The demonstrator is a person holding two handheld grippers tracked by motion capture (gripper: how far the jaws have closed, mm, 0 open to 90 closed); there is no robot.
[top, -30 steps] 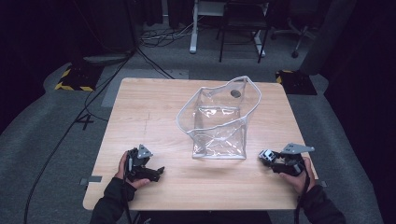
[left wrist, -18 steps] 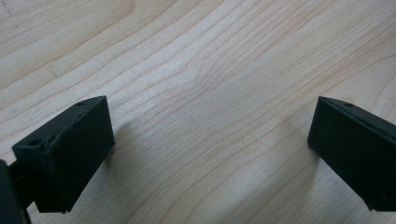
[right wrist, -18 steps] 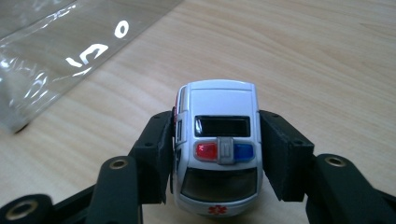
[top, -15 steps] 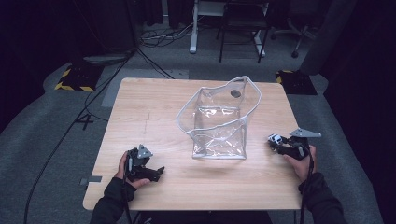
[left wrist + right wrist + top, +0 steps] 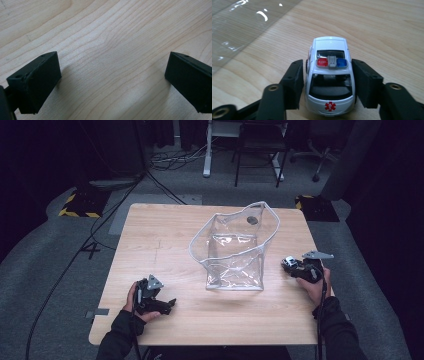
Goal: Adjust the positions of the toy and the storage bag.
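Pale wooden worktop [image 5: 160, 240] in a dark room, clear plastic bag [image 5: 235, 247] standing open mid-table, right gripper [image 5: 328, 75] jaws pinching a small white toy ambulance car [image 5: 329, 75] beside the bag, left gripper [image 5: 112, 75] jaws spread over bare wood near the front edge.

Grey carpet floor [image 5: 45, 270] – dark room, cables [image 5: 160, 162], black chair [image 5: 260, 145] behind wooden table [image 5: 160, 235].

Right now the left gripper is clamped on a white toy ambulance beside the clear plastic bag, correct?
Wrong gripper. The right gripper clamps the white toy ambulance beside the clear plastic bag, as the right gripper view shows. The left gripper is open over bare table.
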